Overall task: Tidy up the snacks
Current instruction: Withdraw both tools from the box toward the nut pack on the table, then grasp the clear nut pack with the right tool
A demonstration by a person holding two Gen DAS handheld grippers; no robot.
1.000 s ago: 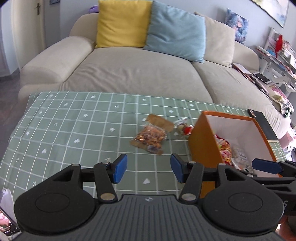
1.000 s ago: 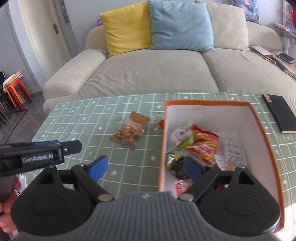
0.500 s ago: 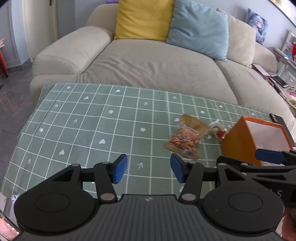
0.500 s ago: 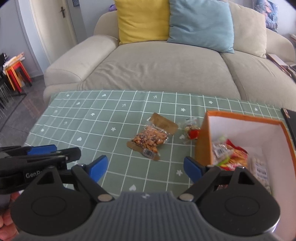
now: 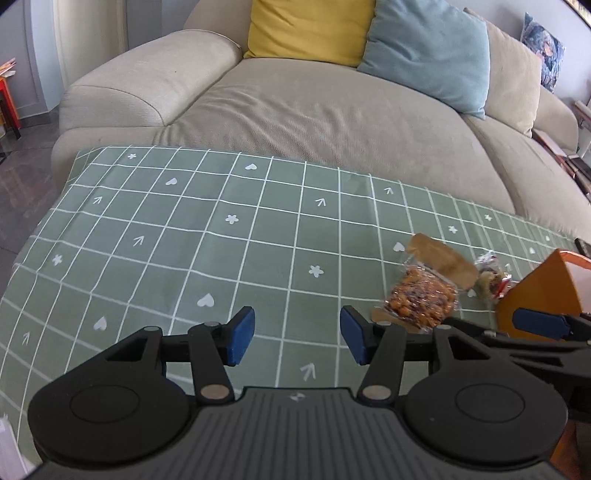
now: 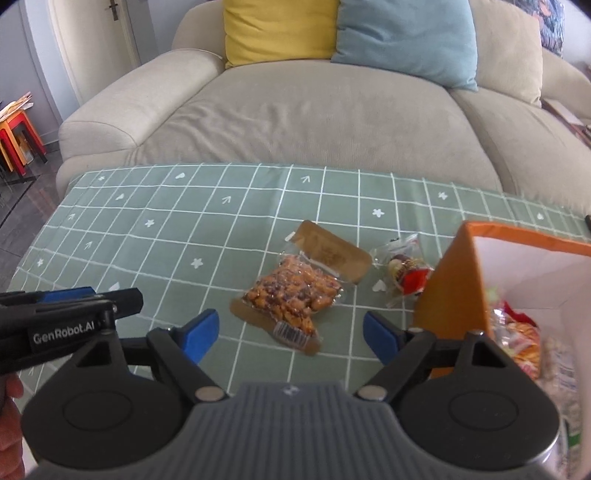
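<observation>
A clear bag of orange nuts (image 6: 295, 291) with a brown card header lies on the green checked tablecloth (image 6: 184, 229). A small red wrapped snack (image 6: 406, 269) sits just to its right, next to the orange box (image 6: 458, 273). The box holds several snack packets (image 6: 517, 336). My right gripper (image 6: 291, 334) hovers over the bag's near end, its jaws wide and closing, with the pads clear of the bag. My left gripper (image 5: 297, 334) is open over bare cloth, and the nut bag (image 5: 423, 297) lies to its right. The box (image 5: 535, 295) shows at that view's right edge.
A beige sofa (image 6: 314, 110) with a yellow cushion (image 6: 280, 29) and a blue cushion (image 6: 402, 37) stands right behind the table. Red and orange stools (image 6: 14, 140) stand on the dark floor at far left. A hand (image 6: 9, 424) holds the left gripper's body.
Both grippers have moved left and lower toward the table. The orange box has slid to the right edge of both views, and the nut bag now lies ahead of the right gripper.
</observation>
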